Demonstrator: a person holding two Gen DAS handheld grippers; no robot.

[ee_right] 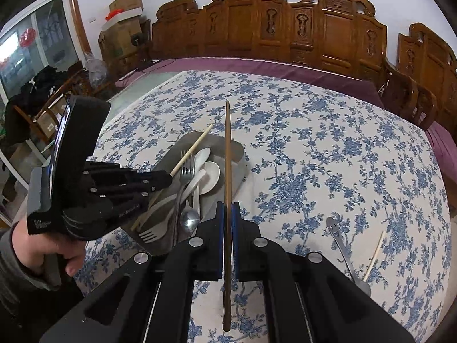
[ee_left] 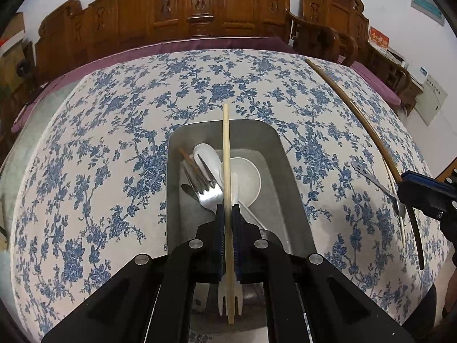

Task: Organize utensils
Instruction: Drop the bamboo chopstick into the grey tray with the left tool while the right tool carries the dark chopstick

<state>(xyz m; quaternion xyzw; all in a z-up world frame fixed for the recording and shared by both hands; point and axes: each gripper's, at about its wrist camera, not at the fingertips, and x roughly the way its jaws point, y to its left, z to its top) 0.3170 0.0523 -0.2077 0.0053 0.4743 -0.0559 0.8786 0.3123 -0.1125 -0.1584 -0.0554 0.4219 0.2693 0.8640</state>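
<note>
My left gripper is shut on a pale wooden chopstick and holds it over the metal tray, which holds forks, white spoons and other utensils. My right gripper is shut on a dark brown chopstick, beside the tray's right edge. The left gripper also shows in the right wrist view, with its pale chopstick over the tray. A metal spoon and a pale chopstick lie on the cloth at the right.
The table has a blue floral cloth. A carved wooden bench with a purple cushion runs along the far edge. In the left wrist view the right gripper is at the right edge, its dark chopstick over the metal spoon.
</note>
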